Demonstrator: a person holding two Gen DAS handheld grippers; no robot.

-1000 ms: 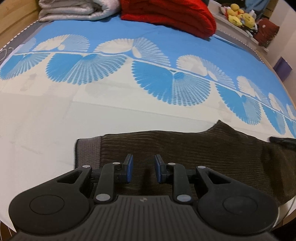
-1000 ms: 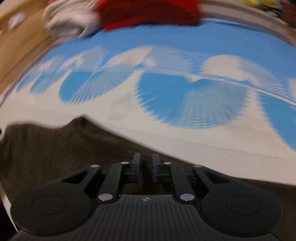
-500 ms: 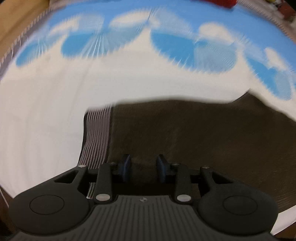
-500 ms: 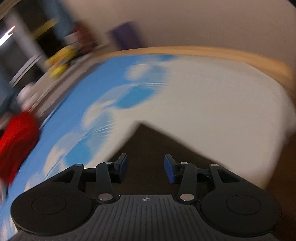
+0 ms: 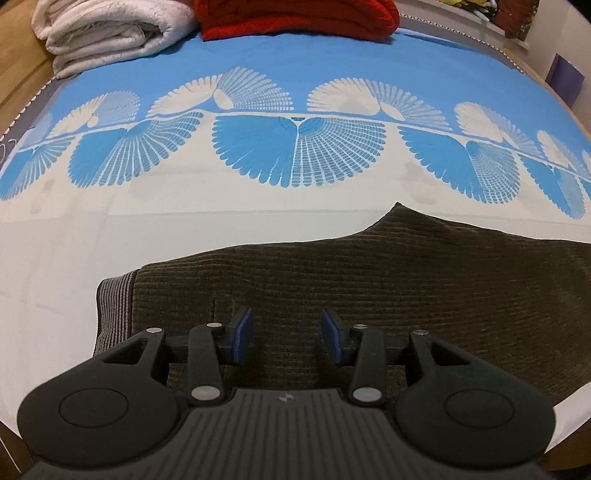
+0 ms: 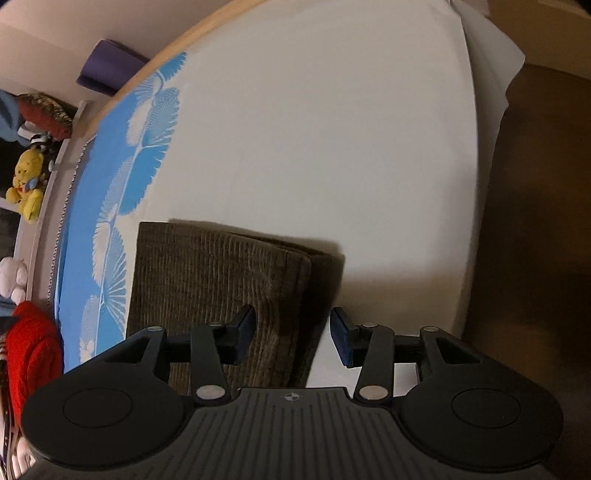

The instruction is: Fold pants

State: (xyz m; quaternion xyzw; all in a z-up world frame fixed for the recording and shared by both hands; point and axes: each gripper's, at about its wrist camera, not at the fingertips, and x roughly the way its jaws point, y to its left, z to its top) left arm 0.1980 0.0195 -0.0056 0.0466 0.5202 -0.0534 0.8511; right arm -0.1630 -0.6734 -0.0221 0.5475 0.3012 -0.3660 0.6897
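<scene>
Dark brown corduroy pants (image 5: 369, 280) lie flat on the bed, doubled lengthwise, with the striped grey waistband (image 5: 114, 306) at the left. My left gripper (image 5: 286, 334) is open and empty just above the pants near the waistband. In the right wrist view the leg end of the pants (image 6: 221, 288) shows two stacked layers. My right gripper (image 6: 291, 334) is open, its jaws standing either side of the near edge of the leg end, not closed on it.
The bed sheet (image 5: 258, 55) is white near me and blue with fan patterns beyond. A folded white blanket (image 5: 107, 29) and red blanket (image 5: 295, 18) lie at the far side. The bed's edge (image 6: 476, 184) and dark floor are to the right; stuffed toys (image 6: 26, 184) sit on a shelf.
Both grippers have opened wider. The right gripper swung round from facing across the bed to the leg end of the pants. The left gripper dipped and came back over the waist area.
</scene>
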